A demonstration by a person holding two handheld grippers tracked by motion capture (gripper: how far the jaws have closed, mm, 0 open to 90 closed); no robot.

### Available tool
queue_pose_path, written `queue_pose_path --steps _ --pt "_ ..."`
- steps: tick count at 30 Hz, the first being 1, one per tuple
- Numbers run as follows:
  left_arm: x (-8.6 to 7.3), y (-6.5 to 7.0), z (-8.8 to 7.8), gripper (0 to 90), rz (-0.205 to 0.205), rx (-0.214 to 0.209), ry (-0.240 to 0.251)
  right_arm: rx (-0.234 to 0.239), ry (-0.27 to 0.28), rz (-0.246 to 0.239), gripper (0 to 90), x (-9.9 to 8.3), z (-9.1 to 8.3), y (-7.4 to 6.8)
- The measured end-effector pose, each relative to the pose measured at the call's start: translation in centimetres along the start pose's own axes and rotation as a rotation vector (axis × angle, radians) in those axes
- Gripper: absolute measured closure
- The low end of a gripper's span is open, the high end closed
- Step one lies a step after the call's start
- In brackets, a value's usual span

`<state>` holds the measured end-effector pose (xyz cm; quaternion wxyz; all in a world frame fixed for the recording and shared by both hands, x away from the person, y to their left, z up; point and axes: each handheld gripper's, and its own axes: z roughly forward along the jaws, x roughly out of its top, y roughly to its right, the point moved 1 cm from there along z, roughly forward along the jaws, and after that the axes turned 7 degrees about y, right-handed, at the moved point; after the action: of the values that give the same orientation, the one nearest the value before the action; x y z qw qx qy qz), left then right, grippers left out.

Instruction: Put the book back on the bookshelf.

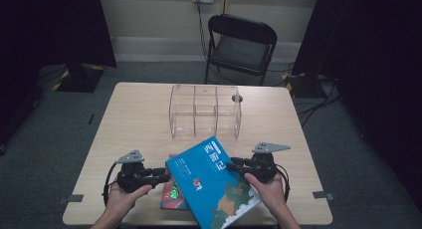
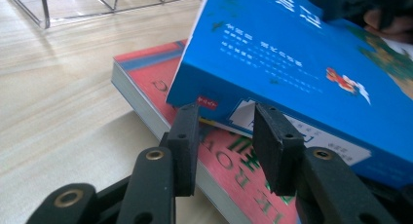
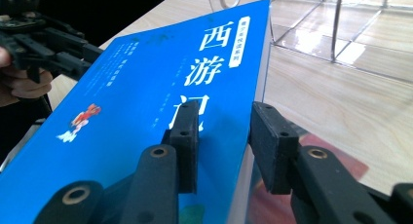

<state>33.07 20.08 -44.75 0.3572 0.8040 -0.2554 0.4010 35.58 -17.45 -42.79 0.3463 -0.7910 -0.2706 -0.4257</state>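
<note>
A blue book (image 1: 209, 184) with a white title lies askew and tilted over a red book (image 1: 171, 196) at the table's front edge. My left gripper (image 1: 161, 175) points at its left side. In the left gripper view the two jaws (image 2: 226, 112) stand apart with their tips at the blue book's spine (image 2: 292, 131), just above the red book (image 2: 146, 83). My right gripper (image 1: 233, 164) is at the blue book's right edge. There (image 3: 224, 109) one jaw lies over the cover (image 3: 146, 112) and the other beyond the page edge, above the red book (image 3: 336, 158). No pad visibly clamps.
A clear plastic box (image 1: 204, 112) with compartments stands mid-table behind the books. The bare wooden table (image 1: 134, 119) stretches left and right of it. A black folding chair (image 1: 241, 45) stands beyond the far edge. The blue book's near corner overhangs the table front.
</note>
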Motion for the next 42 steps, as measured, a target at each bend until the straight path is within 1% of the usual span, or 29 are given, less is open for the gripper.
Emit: queue_pose_path --steps 5,6,7,8,9,10,11,12,14,16,18,19,20,23,24,25,26,27,28,30,32,33,34,37,38,39,40,41,42 --pt "1.0 -0.5 1.3 62.6 -0.012 0.035 0.001 -0.042 0.008 0.001 64.2 -0.7 -1.2 -0.7" --pt "1.4 -0.6 1.9 62.8 -0.004 0.077 -0.016 -0.048 0.01 0.001 63.9 -0.8 -1.4 -0.7" --pt "1.6 -0.6 2.4 68.1 0.011 0.108 -0.022 -0.056 0.012 -0.011 63.7 -1.0 -1.7 -1.0" --pt "1.8 -0.9 2.9 69.3 0.016 0.139 -0.03 -0.064 0.012 -0.022 63.6 -1.0 -1.9 -1.1" --pt "1.9 -1.2 3.1 70.2 -0.016 0.121 -0.029 -0.074 0.013 -0.027 63.5 -1.1 -2.0 -1.3" --pt "2.1 -2.0 3.2 69.8 -0.073 0.077 -0.015 -0.081 0.007 -0.034 63.5 -1.1 -2.1 -1.4" --pt "2.1 -2.3 3.1 64.7 -0.087 0.069 -0.004 -0.097 0.002 -0.055 63.6 -1.0 -2.3 -1.7" --pt "2.1 -2.4 3.0 62.0 -0.081 0.057 -0.008 -0.108 0.003 -0.069 63.5 -1.0 -2.3 -1.9" --pt "2.2 -1.8 2.7 59.6 -0.059 0.057 0.013 -0.11 0.005 -0.073 62.6 -1.0 -2.2 -1.9" --pt "2.4 -1.2 2.3 59.3 -0.065 0.031 0.046 -0.1 0.004 -0.057 61.0 -0.9 -2.1 -1.7" --pt "2.7 -0.4 1.7 59.3 -0.062 0.026 0.082 -0.099 0.001 -0.047 58.9 -0.7 -1.9 -1.5" --pt "2.9 0.0 1.7 59.3 -0.066 0.014 0.087 -0.098 -0.004 -0.043 58.9 -0.6 -1.7 -1.4" --pt "3.0 0.2 1.9 59.3 -0.05 0.015 0.078 -0.103 -0.007 -0.045 60.1 -0.3 -1.5 -1.3" --pt "3.5 0.6 2.9 59.2 -0.044 0.003 0.05 -0.11 -0.023 -0.056 61.2 0.6 -0.9 -0.9" --pt "3.7 0.8 3.0 58.3 -0.024 0.031 0.042 -0.108 -0.026 -0.056 61.3 0.8 -0.7 -0.7" --pt "4.0 1.0 3.1 60.8 -0.017 0.047 0.034 -0.112 -0.027 -0.053 61.3 0.9 -0.5 -0.5" --pt "4.2 1.0 3.1 61.5 0.005 0.058 0.01 -0.111 -0.02 -0.049 61.1 1.0 -0.3 -0.3" --pt "4.3 1.0 3.1 65.2 0.008 0.067 0.0 -0.109 -0.015 -0.041 61.5 1.0 -0.2 -0.2" --pt "4.3 0.9 3.1 65.5 -0.003 0.066 0.001 -0.11 -0.008 -0.03 62.6 0.9 -0.2 -0.1" --pt "4.3 0.9 3.2 66.2 0.009 0.064 -0.001 -0.114 0.003 -0.002 64.5 0.7 -0.2 -0.1" --pt "4.3 0.9 3.5 66.2 -0.001 0.068 0.016 -0.121 -0.003 0.014 65.7 0.6 -0.5 -0.1" --pt "4.3 0.9 3.7 66.1 0.008 0.071 0.017 -0.132 0.0 0.012 65.7 0.4 -0.6 -0.3" --pt "4.5 0.9 3.9 65.8 0.002 0.07 0.02 -0.146 0.012 0.014 65.6 0.0 -1.0 -0.5" --pt "4.9 0.9 4.6 64.8 0.0 0.073 0.014 -0.14 0.012 0.021 65.7 -0.2 -1.4 -0.5" --pt "5.0 1.1 4.7 62.6 0.008 0.069 0.011 -0.133 0.008 0.021 65.8 -0.3 -1.7 -0.5" --pt "5.0 1.1 4.8 58.6 0.001 0.062 0.014 -0.127 0.006 0.026 65.8 -0.3 -1.8 -0.5" --pt "4.9 1.1 4.7 55.3 -0.019 0.06 0.022 -0.124 0.013 0.028 63.9 -0.3 -1.8 -0.4" --pt "4.8 1.2 4.8 55.3 -0.037 0.065 0.028 -0.124 0.013 0.028 63.9 -0.3 -1.8 -0.4" --pt "4.7 1.4 4.8 55.3 -0.022 0.074 0.008 -0.123 0.012 0.027 61.0 -0.2 -1.7 -0.3"
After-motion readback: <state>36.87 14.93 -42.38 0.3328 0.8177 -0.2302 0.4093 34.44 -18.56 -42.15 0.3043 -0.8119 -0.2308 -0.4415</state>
